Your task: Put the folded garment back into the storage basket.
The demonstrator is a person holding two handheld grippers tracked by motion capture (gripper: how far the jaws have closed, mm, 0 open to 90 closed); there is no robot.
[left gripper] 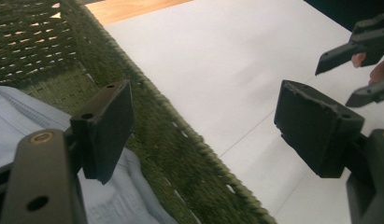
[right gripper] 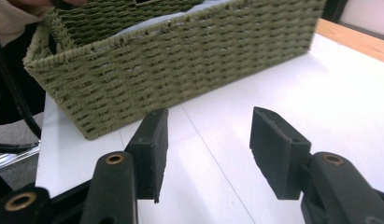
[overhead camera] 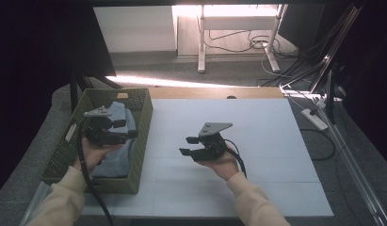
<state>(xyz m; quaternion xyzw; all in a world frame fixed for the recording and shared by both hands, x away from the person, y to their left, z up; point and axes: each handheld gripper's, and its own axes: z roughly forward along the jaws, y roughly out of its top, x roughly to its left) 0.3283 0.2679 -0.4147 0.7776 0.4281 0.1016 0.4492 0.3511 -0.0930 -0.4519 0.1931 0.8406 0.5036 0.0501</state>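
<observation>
The green woven basket point(overhead camera: 140, 141) sits just left of our right tool point(overhead camera: 190, 146), whose jaws stand half apart and empty above the white worktop point(overhead camera: 257, 141). Our left tool point(overhead camera: 127, 127) hovers inside the basket, jaws wide and empty, straddling its right wall, with the folded pale blue cloth point(overhead camera: 116, 160) beneath it.

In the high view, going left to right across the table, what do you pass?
Green woven basket holding the light blue cloth, with the left claw open over it → bare white table surface → right claw, open and holding nothing → more bare white table → power strip on the floor.
</observation>
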